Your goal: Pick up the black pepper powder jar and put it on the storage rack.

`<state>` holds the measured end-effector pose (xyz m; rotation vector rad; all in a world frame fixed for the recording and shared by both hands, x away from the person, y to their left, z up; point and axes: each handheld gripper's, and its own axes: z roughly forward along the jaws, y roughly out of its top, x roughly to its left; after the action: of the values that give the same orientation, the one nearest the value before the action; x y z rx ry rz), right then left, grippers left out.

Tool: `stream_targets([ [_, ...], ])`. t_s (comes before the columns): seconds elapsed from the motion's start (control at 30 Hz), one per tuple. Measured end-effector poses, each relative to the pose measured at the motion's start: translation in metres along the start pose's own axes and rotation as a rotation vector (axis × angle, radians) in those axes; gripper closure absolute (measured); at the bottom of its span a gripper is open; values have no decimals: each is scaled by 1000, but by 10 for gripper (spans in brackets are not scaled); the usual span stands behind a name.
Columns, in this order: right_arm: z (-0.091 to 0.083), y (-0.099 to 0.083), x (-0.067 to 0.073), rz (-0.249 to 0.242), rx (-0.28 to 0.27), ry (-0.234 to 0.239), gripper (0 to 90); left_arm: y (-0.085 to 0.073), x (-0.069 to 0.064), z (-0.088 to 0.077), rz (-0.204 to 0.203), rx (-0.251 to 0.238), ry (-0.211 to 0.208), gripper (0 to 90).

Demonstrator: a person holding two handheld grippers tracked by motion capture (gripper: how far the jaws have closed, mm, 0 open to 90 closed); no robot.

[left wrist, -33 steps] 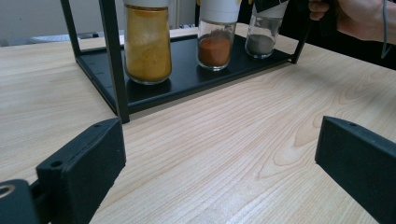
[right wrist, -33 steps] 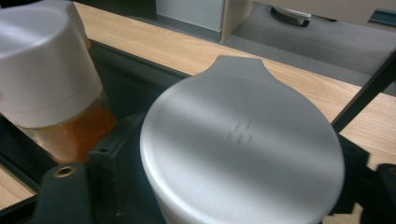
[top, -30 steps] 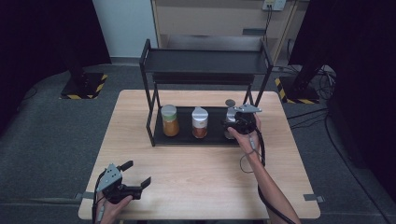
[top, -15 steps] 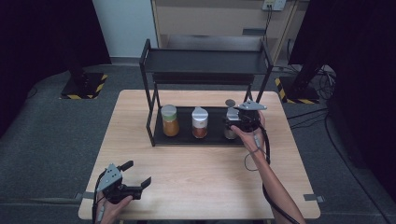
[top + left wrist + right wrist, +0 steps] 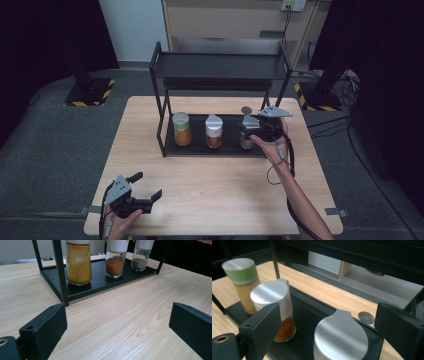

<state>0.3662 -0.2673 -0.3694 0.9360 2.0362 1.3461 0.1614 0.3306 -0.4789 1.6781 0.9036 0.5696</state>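
Down at the near-left corner of the light wooden table (image 5: 210, 195), the left gripper (image 5: 145, 189) sits low in the person's hand with its black jaws spread wide and nothing between them, just bare wood grain showing in the gap in the left gripper view. It's well apart from everything else.

Further back, roughly mid-table, stands the black metal two-tier rack (image 5: 220, 65). On its bottom tray there are three jars in a row. Leftmost is a glass jar of yellow powder with a green-banded lid (image 5: 181, 129), then a glass jar of orange-red spice with a white flip cap (image 5: 214, 131) in the middle, and at the right end a clear glass jar of dark grey powder with a silvery flip-top lid (image 5: 340, 337).

The right gripper (image 5: 252, 131) hovers right at that grey jar, coming in from the rack's right side. Its jaws have just been opening and now stand wide. In the right gripper view the jar's lid sits in the gap between them, lower down, with clear space on both sides, so the pads aren't pressing on it. The jar stands upright on the tray, near the rack's right post.

Beyond the rack, a small round grey disc (image 5: 366, 317) lies on the tabletop just behind the tray.
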Motion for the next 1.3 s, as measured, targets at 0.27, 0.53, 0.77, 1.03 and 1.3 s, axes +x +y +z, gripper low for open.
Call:
stream_targets([
  [0.27,-21,2,-3,-6,-30,49,70,-1,0,-1,-8,-9,9,6],
  [0.53,-47,3,-3,-15,-81,106,68,-1,0,-1,-4,-8,9,6],
  [0.77,-62,1,5,-61,-93,115,65,-1,0,-1,-1,-7,5,6],
  [1.03,-86,0,11,-81,-100,141,57,-1,0,-1,3,-8,3,6],
  [1.3,-115,-8,13,-75,-109,169,51,-2,-1,-2,1,-11,6,5],
])
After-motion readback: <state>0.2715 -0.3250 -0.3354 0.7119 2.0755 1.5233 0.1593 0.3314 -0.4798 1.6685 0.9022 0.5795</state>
